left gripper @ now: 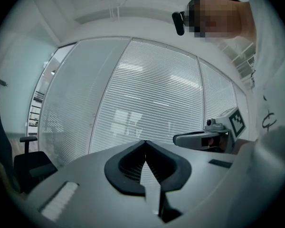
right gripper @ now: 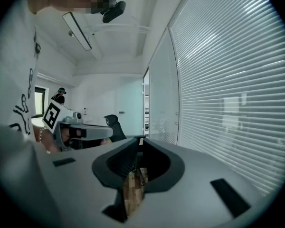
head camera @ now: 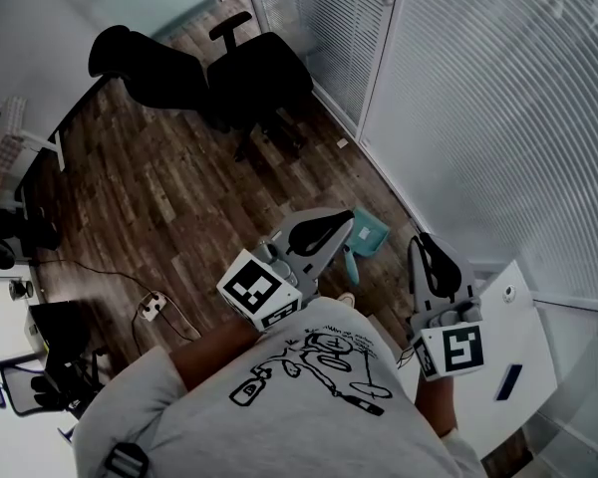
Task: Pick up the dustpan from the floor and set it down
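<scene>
In the head view a teal dustpan [head camera: 369,231] lies on the wooden floor near the blind-covered wall, partly hidden behind my left gripper [head camera: 347,217]. That gripper is held level above the floor, and in the left gripper view its jaws [left gripper: 145,142] meet at the tips with nothing between them. My right gripper [head camera: 425,240] hangs to the right of the dustpan, also well off the floor. In the right gripper view its jaws [right gripper: 141,139] are shut and empty. Each gripper view shows the other gripper [left gripper: 199,138] [right gripper: 83,132] alongside.
Two black office chairs [head camera: 259,78] [head camera: 145,63] stand at the far side of the floor. A glass wall with blinds [head camera: 478,98] runs along the right. A white tabletop [head camera: 518,366] sits under my right hand. A power strip with a cable [head camera: 152,307] lies on the floor at left.
</scene>
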Tool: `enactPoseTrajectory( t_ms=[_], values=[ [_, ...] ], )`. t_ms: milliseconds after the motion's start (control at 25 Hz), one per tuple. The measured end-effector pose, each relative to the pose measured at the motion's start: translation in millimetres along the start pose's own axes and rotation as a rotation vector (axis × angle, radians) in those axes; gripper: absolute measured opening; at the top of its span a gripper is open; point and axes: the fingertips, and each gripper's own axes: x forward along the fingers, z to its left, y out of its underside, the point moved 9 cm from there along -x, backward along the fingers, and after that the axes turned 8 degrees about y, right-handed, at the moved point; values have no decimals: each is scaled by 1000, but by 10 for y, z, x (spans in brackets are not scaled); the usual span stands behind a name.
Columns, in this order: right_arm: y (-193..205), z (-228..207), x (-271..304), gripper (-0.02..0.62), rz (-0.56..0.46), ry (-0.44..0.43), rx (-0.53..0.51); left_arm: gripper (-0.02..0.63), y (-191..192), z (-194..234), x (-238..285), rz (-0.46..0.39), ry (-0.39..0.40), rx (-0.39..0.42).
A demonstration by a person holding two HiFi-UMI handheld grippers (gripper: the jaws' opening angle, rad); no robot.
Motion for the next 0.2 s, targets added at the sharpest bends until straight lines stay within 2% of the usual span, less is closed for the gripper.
enactPoseTrajectory(
  t_ms=[200],
  values=[
    [62, 5, -43, 31, 3, -1, 7, 2, 43, -48, -17, 0, 0, 1]
  ],
)
